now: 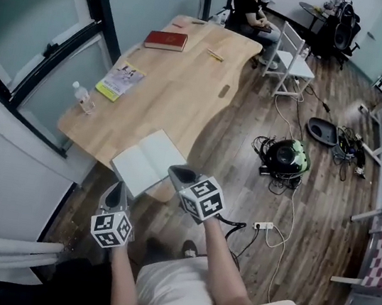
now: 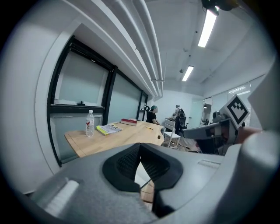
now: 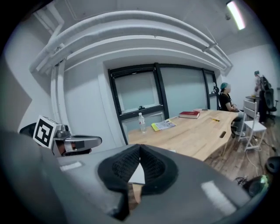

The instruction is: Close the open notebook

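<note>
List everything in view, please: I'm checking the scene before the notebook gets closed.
table: one, light wood, beside the window
open notebook: one, white pages, table's near end
red book: one, red, table's far end
booklet: one, yellow-green, table's window side
water bottle: one, clear, upright near the booklet
chair: one, white, on the floor past the table
seated person: one, dark top, table's far end
device: one, green-black, on the floor among cables
left gripper: one, grey, shut, empty, short of the notebook
right gripper: one, grey, shut, empty, by the notebook's near corner
</note>
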Motion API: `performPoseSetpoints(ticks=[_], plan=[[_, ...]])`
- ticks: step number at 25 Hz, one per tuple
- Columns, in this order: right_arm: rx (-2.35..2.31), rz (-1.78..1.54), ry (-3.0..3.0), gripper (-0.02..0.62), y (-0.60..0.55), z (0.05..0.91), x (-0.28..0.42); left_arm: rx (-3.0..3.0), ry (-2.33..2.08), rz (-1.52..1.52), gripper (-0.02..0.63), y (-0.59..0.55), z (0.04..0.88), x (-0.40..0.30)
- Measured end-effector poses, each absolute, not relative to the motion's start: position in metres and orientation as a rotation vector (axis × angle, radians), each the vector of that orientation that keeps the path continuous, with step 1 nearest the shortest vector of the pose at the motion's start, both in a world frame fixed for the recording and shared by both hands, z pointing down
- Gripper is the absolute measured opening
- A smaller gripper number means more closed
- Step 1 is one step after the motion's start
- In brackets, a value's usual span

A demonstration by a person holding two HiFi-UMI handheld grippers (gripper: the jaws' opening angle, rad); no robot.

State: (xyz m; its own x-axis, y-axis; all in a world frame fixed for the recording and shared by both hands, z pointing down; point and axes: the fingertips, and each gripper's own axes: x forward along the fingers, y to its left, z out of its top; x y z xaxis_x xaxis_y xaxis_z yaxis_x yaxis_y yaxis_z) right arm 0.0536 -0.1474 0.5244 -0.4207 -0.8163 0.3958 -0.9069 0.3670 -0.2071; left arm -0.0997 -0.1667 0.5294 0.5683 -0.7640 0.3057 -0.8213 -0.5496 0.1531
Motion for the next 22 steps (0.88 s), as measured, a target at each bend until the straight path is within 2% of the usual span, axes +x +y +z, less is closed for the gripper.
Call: performPoseSetpoints(ticks=[12,22], plan=[[1.728,0.722,-2.245,0.000,-0.193,0.583,0.051,2.380,-1.219,0.322,0.006,-0.225,0.596,-0.140],[1.515,0.759,-2.290,0.000,-0.255,0.640,0.038,2.212,-1.263,0.391,0.006,-0.241,0.675,-0.136]])
